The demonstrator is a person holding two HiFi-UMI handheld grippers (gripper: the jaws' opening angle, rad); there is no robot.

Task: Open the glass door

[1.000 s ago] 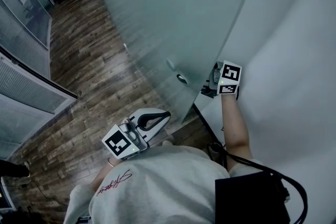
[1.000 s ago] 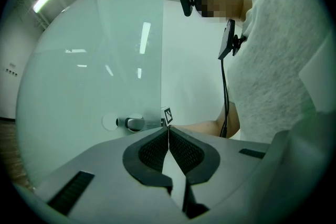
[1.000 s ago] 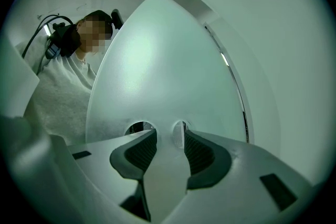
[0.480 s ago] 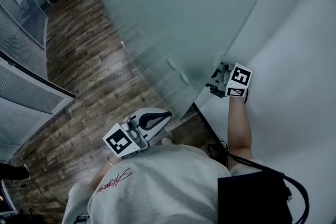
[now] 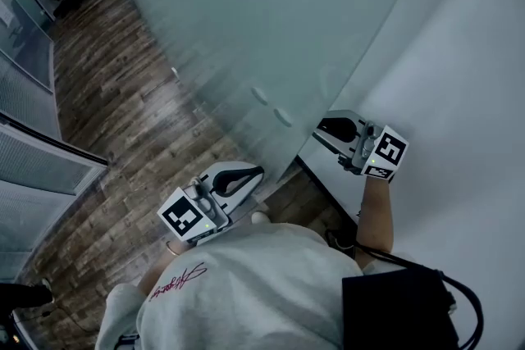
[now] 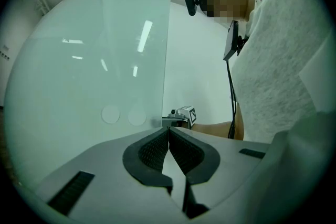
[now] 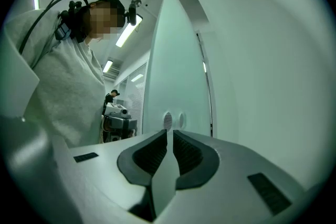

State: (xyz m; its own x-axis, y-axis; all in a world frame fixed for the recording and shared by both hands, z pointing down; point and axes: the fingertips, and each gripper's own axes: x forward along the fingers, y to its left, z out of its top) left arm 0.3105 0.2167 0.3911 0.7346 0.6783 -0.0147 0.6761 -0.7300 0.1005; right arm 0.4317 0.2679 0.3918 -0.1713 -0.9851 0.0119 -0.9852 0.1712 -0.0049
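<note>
- Right claw (image 5: 326, 130) is now sitting off the glass door (image 5: 271, 20). A second ago it was up at the door's free edge beside the white wall (image 5: 459, 53). It is now lower in the head view and nearer the person.
- Right claw has just been closing from wide open. Only a thin slit is showing between the pads, with nothing in it, so it is gripping nothing.
- Glass door is standing ajar, its free edge just ahead of the right claw. The gap to the wall is looking wider than a second ago.
- Two round fittings (image 5: 271, 106) are showing on the door near that edge.
- Left claw (image 5: 257, 172) is clenched with tips touching, empty, by the person's torso, about where it was before.
- Wood floor (image 5: 123, 94) is showing left of the door.
</note>
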